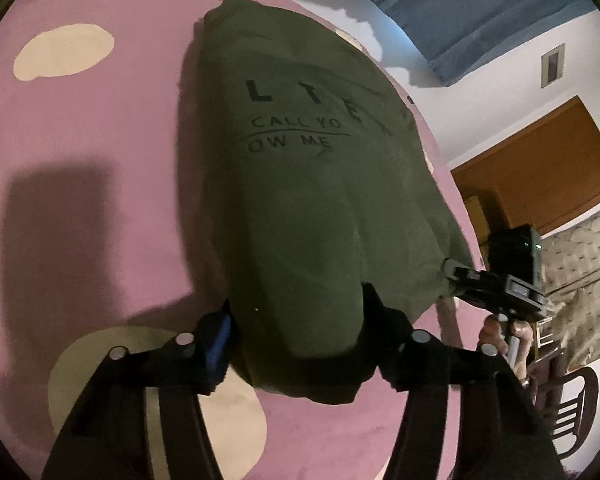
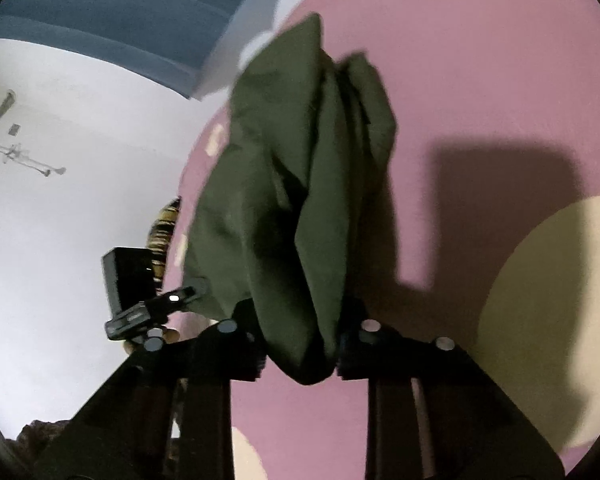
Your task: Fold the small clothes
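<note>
Olive-green garment (image 1: 300,208), printed with black lettering, lies spread over a pink cover with cream spots (image 1: 84,128); whether that cover sits on a bed or a tabletop cannot be told. Its near edge is lifted off the cover and bunched between the 2 tools. The left hand-held gripper (image 1: 300,340) stands about half open, with a thick fold of the garment filling the gap and its fingers pressing on both sides. The right hand-held gripper (image 2: 300,354) is closed narrow on a gathered corner of the same cloth, which hangs in long pleats ahead of it. In the left wrist view the right tool shows at the garment's right edge, held by a hand (image 1: 500,338). A blue curtain (image 1: 480,12), a white wall and a wooden chair (image 1: 568,404) lie beyond.
</note>
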The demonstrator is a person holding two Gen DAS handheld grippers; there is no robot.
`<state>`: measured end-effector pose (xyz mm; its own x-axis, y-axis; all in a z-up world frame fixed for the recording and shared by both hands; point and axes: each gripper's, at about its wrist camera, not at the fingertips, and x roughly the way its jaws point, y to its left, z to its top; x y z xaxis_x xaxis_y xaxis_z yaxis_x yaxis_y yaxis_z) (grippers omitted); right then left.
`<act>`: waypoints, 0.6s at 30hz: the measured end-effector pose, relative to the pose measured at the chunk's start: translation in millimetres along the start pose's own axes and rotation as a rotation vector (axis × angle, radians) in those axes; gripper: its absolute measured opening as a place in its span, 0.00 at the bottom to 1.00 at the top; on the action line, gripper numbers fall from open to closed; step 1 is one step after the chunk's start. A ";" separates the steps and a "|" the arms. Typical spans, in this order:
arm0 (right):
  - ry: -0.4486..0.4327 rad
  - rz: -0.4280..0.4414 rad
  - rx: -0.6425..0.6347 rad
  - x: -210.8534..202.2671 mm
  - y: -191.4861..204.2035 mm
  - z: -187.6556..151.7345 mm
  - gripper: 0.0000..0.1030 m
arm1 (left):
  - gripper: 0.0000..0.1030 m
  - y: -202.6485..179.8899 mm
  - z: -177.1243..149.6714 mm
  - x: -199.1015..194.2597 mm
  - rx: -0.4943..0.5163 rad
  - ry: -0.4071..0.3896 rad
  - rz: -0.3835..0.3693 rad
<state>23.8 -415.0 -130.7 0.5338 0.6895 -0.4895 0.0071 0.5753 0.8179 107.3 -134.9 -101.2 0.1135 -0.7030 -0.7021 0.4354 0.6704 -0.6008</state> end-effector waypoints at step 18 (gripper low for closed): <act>0.003 0.113 0.079 15.3 -33.4 -5.2 0.19 | 0.56 8.4 -5.9 8.4 0.101 -0.039 0.018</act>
<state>27.4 -421.3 -167.1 0.5326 0.7494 -0.3935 0.0133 0.4574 0.8892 106.7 -133.8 -114.4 0.1561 -0.7014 -0.6955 0.5202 0.6569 -0.5457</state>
